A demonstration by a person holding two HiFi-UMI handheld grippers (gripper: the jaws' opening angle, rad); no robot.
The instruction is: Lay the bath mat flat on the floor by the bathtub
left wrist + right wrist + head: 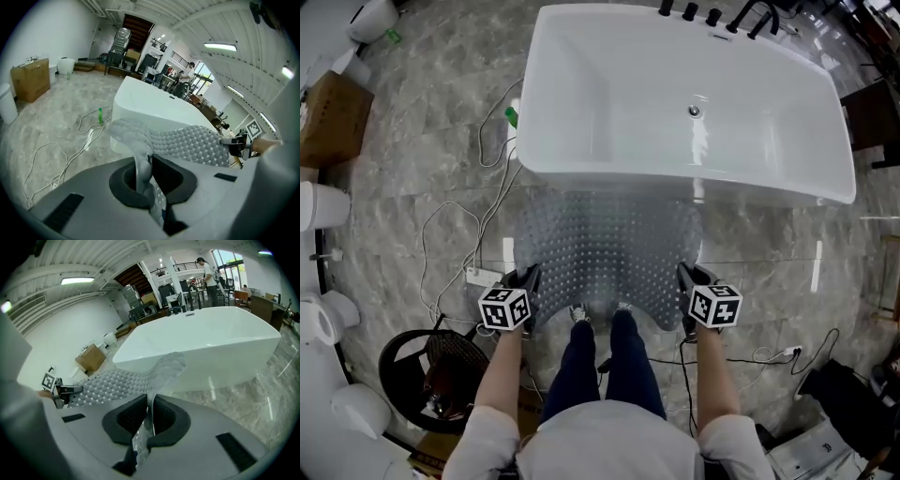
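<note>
Mat: translucent grey studded rubber bath mat [605, 253], frame centre, spread before white bathtub [581, 112];
Grip: left gripper [529, 284], right gripper [685, 281] clamped on its near corners;
Next: lower evenly, taut, onto grey marble floor [412, 187]

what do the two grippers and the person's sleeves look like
The left gripper and right gripper match: dark two-jaw tools, each carrying a white cube printed with black square markers. In their own views the bodies are smooth grey, with black padded jaws and black rectangular slots. The person wears a white top with short sleeves and dark blue trousers.
</note>
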